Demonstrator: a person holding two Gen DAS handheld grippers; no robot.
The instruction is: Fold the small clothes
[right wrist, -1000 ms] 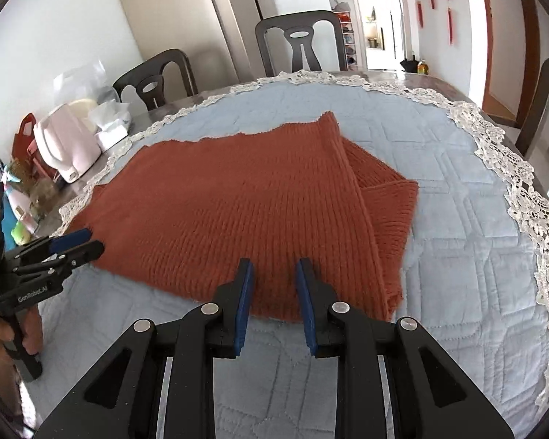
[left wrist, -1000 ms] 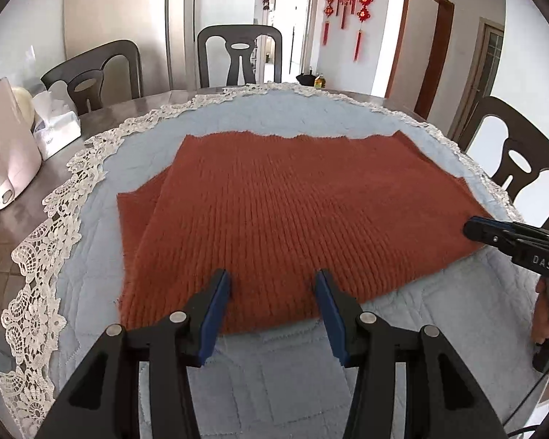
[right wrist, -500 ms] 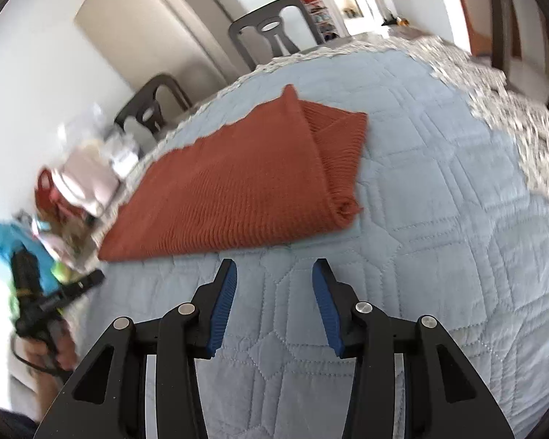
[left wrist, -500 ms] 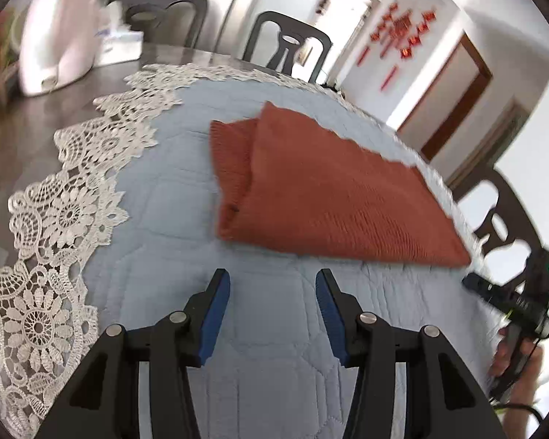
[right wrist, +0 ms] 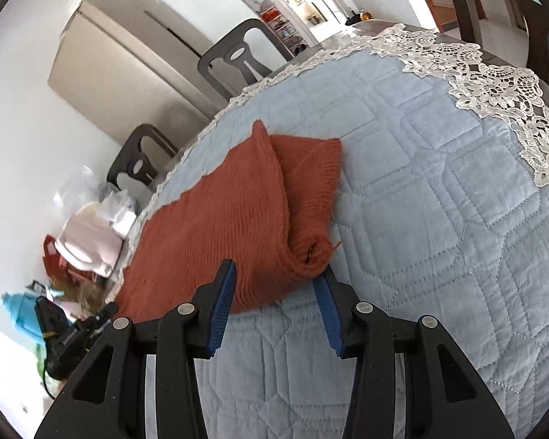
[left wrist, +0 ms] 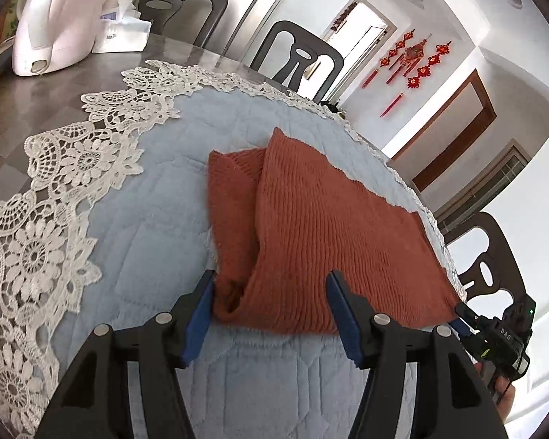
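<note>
A rust-orange knitted garment (left wrist: 322,230) lies folded flat on the blue quilted table cover (left wrist: 146,241). My left gripper (left wrist: 271,292) is open, its blue pads straddling the garment's near left corner, where a folded sleeve end shows. My right gripper (right wrist: 278,285) is open, its pads straddling the garment (right wrist: 234,219) at its near right corner by the other folded sleeve end. Each gripper shows at the edge of the other's view: the right one (left wrist: 461,316) and the left one (right wrist: 106,312).
White lace (left wrist: 55,183) borders the cover on a dark table. A white appliance (left wrist: 58,18) and a tissue box (left wrist: 124,29) stand at the far left. Dark chairs (left wrist: 300,58) ring the table. Clutter (right wrist: 84,241) sits beyond the garment's left end.
Both grippers swung outward to the garment's two ends, tilted, and moved in so the near corners now lie between the open pads. The right gripper opened wider.
</note>
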